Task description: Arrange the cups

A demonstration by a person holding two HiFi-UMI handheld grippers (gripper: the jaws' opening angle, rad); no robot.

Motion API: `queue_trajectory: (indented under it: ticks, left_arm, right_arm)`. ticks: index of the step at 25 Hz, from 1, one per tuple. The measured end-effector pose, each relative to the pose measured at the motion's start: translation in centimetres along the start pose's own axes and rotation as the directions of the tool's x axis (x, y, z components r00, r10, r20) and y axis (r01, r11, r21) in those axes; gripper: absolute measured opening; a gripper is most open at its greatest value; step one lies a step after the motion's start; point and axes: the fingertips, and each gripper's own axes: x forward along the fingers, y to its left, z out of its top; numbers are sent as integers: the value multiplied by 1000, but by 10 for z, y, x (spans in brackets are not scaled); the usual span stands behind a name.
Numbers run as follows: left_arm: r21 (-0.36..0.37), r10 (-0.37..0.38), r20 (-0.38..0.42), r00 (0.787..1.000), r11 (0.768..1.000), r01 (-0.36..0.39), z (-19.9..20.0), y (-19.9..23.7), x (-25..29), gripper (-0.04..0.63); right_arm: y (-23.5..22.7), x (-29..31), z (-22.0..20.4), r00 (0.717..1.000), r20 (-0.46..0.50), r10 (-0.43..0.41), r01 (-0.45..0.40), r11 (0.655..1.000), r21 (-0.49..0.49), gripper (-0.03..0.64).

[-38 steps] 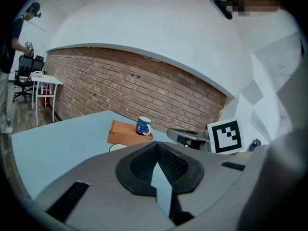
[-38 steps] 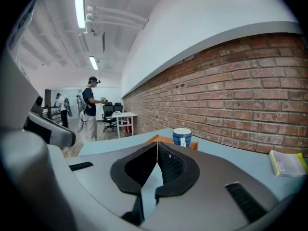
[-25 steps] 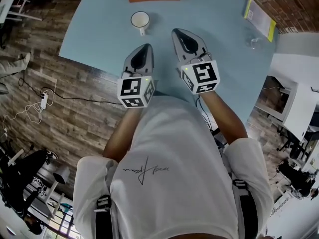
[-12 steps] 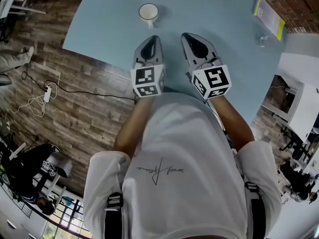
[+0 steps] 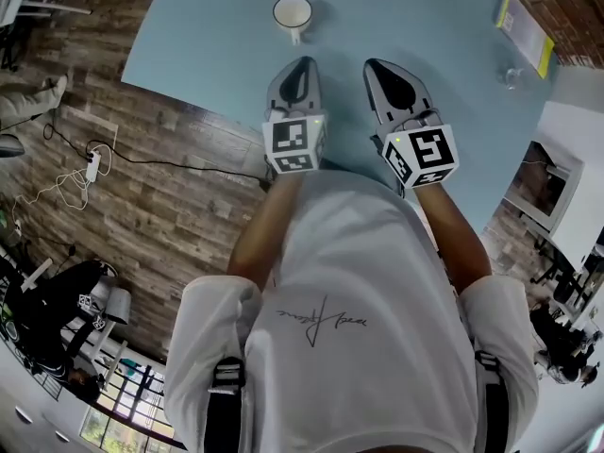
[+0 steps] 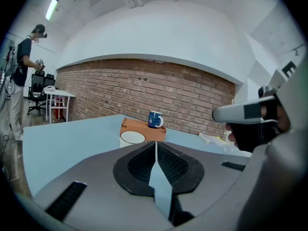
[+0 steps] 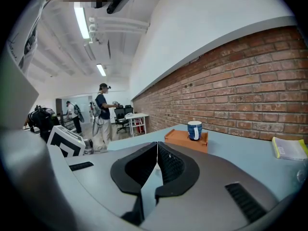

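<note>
A white cup [image 5: 293, 13] stands on the light blue table [image 5: 208, 55], handle toward me. It also shows as a white cup [image 6: 132, 138] in the left gripper view, just before an orange box [image 6: 143, 129] that carries a blue cup [image 6: 155, 120]. The right gripper view shows the same blue cup [image 7: 194, 130] on the orange box [image 7: 186, 139]. My left gripper [image 5: 302, 62] hovers near the table's front edge, shut and empty, just short of the white cup. My right gripper [image 5: 372, 64] is beside it, also shut on nothing.
A yellow-edged booklet [image 5: 524, 32] and a small clear glass [image 5: 511, 75] lie at the table's far right. Wooden floor with cables [image 5: 85, 173] lies left of the table. A brick wall [image 6: 144, 93] runs behind the table. People stand far off in the room.
Both grippers sit lower in the head view and have drifted slightly right. The white cup and orange box have shifted toward the top of that view.
</note>
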Motion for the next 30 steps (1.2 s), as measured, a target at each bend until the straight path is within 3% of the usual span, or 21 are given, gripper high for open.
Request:
queue_trajectory:
  ticks: [13,18,30]
  left_arm:
    - [13,105,-45,993,994,-105,-28,23,29,9]
    - [3,130,-59,990,992,-130,-32,31,41,112]
    - [-41,167,-100,981,984,-172,-48,47,61,140]
  right_arm:
    - [-21,-3,-18,998,-62,-25,25,1000,-4,21]
    - [-33,-4,-25,994,-91,-53,53,999,6,21]
    - [-41,2,-41,987,-148,-62,66,998,21,21]
